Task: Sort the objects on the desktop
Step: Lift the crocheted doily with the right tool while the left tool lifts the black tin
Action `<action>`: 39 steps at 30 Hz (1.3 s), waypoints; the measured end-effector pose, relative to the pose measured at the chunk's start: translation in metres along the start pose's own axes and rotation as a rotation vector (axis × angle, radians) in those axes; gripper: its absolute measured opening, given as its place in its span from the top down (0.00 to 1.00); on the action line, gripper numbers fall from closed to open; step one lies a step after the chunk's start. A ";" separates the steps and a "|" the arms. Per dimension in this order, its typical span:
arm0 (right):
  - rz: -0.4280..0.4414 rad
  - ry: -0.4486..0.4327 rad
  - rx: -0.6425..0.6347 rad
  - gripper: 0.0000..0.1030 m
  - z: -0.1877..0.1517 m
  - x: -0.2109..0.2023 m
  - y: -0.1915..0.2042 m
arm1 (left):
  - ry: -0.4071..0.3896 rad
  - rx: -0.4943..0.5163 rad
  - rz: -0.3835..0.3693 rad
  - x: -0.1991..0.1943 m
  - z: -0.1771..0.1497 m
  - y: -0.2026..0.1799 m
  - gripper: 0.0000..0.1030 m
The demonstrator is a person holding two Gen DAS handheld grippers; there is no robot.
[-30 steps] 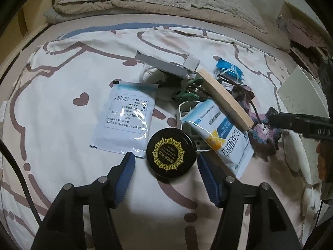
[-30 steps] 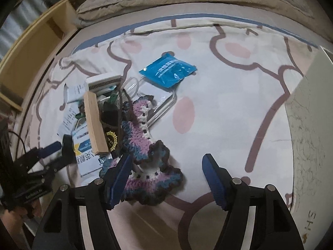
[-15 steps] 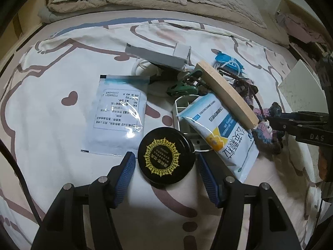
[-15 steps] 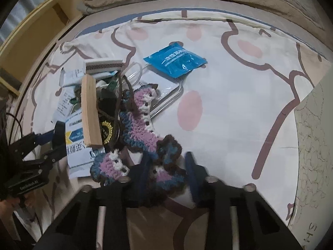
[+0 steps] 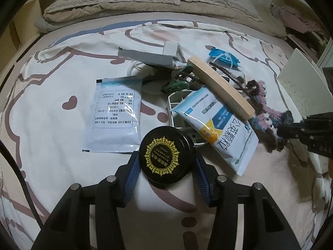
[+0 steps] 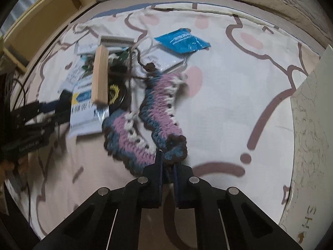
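Both tools are matte black. The left gripper (image 5: pixel 166 167) has ribbed blue pads (image 5: pixel 130 182) on the inner finger faces, silver screws (image 5: pixel 110 179) behind them and a thin black cable at the left. The right gripper (image 6: pixel 167 165) has silver screws (image 6: pixel 143 180) too.

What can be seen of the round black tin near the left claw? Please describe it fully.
The round black tin is low, with a glossy lid bearing a gold sunburst ring and small gold text. It lies flat on the patterned bedsheet. The left claw is closing on it, blue pads at both sides. A white pouch lies beside it.
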State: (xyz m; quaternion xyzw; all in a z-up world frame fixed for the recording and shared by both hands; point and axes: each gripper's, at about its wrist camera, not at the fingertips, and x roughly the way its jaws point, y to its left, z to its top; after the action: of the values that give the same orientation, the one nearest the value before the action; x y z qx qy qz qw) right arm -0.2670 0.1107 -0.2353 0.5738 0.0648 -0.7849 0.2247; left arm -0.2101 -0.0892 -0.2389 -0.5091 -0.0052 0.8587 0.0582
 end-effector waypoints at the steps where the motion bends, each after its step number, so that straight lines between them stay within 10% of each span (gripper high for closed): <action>1: -0.001 0.004 -0.011 0.92 -0.003 -0.001 0.001 | 0.000 0.002 -0.001 -0.001 -0.001 -0.001 0.51; 23: 0.031 0.071 -0.111 0.94 -0.069 -0.026 0.009 | 0.012 0.111 -0.069 -0.032 -0.049 -0.035 0.51; 39: 0.028 -0.098 0.053 0.94 -0.008 -0.046 0.008 | 0.021 0.339 -0.143 -0.040 -0.081 -0.070 0.51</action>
State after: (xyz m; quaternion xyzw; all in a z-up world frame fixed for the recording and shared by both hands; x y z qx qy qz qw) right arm -0.2454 0.1195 -0.1940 0.5414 0.0252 -0.8102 0.2234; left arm -0.1134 -0.0278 -0.2379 -0.4994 0.1041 0.8355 0.2042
